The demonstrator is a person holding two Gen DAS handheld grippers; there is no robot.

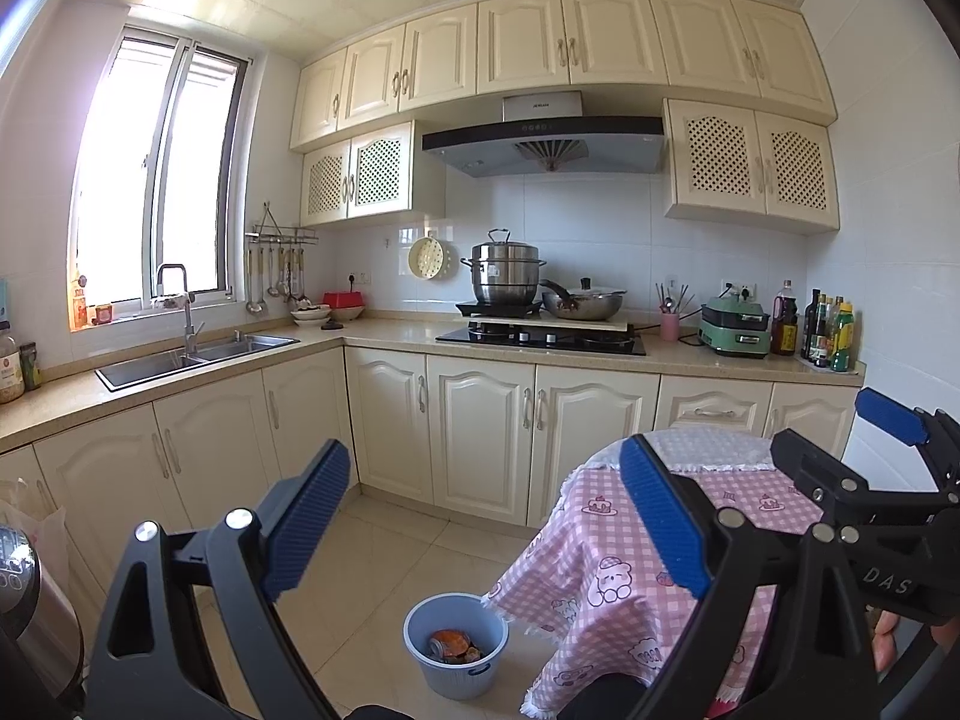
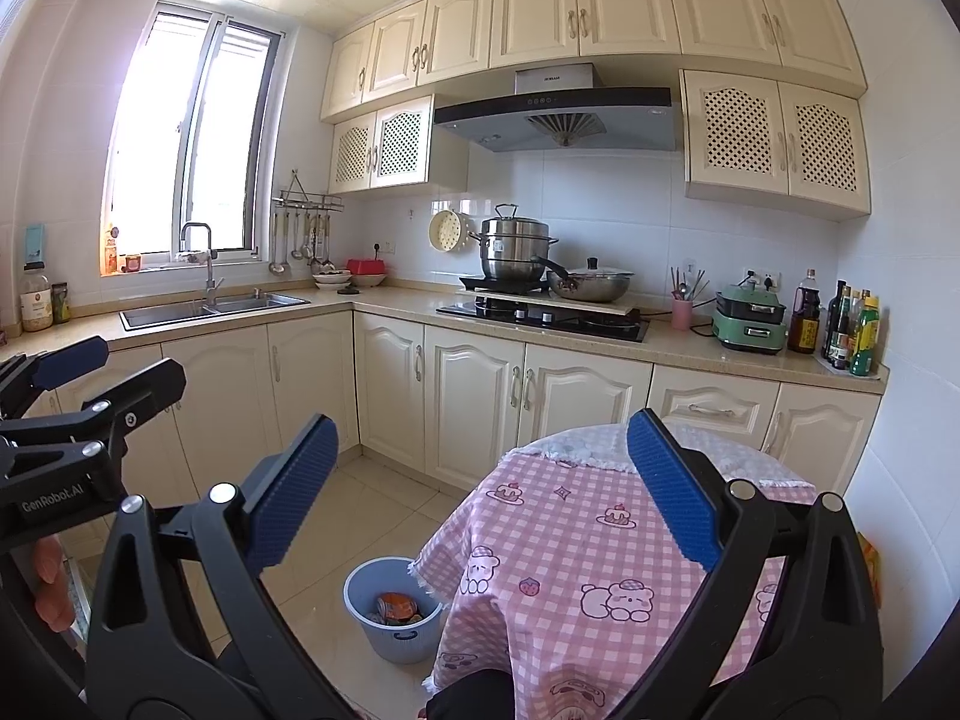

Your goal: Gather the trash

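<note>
Both grippers are up and empty right now — the left gripper (image 1: 486,516) has its blue pads spread wide with nothing between them, and the right gripper (image 2: 480,486) is just as wide open, holding nothing either. Down on the floor tiles sits the pale blue bin (image 1: 456,654), tucked just beside the draped edge of the small table, and it already has trash in it: a crushed orange can (image 1: 451,641) lies on top of some darker bits, though what those bits are is hard to tell from this height. The table top under its pink checked cloth (image 2: 576,540) looks bare in both views — no wrappers or cans showing on the part in sight, but the right gripper hides some of it. So the collecting looks largely done, perhaps finished; nothing else that reads as litter shows on the floor around the bin.
</note>
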